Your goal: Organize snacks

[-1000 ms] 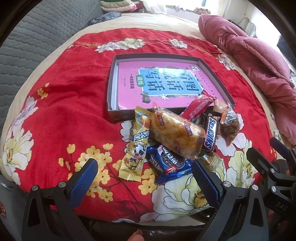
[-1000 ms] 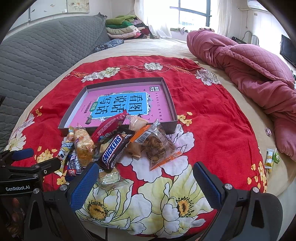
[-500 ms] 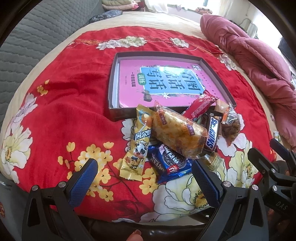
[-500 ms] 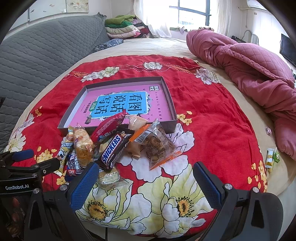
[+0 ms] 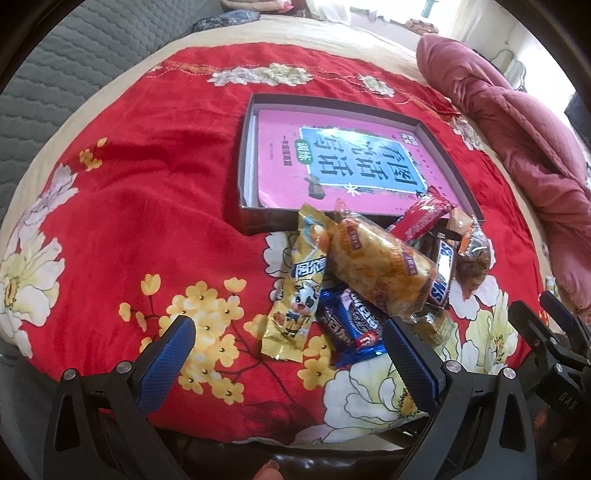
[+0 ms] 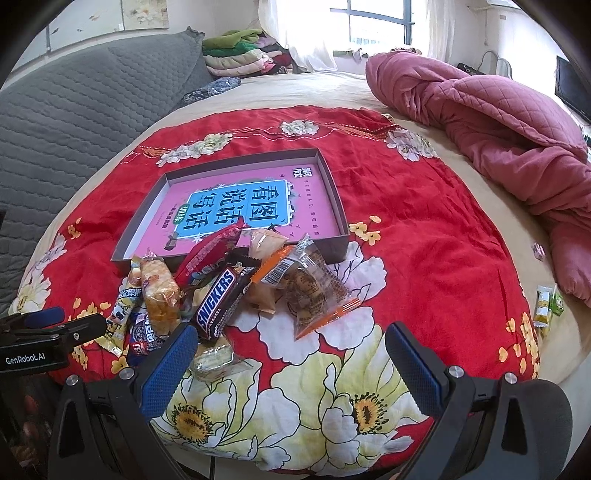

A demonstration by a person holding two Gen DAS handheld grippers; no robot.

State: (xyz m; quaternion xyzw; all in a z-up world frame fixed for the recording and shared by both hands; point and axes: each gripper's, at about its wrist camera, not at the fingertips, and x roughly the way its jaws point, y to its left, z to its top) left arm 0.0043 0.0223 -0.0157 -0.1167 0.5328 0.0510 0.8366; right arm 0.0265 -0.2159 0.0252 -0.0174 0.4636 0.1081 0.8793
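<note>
Snacks (image 6: 229, 291) in bright, crinkly wrappers lie heaped on the red floral blanket (image 6: 424, 229), against the shallow box (image 6: 341, 210); left gripper (image 5: 284, 354) and right gripper (image 6: 290, 360) hover spread, empty.

Snack pile (image 6: 236, 291) touches shallow box (image 6: 340, 206).

Red flowered blanket (image 6: 424, 236) spread over a beige bed (image 6: 325, 88); crumpled pink quilt (image 6: 491, 122) at right; grey quilted cover (image 6: 85, 107) at left; folded clothes (image 6: 240, 55) stacked by the bright window (image 6: 380, 18) behind
</note>
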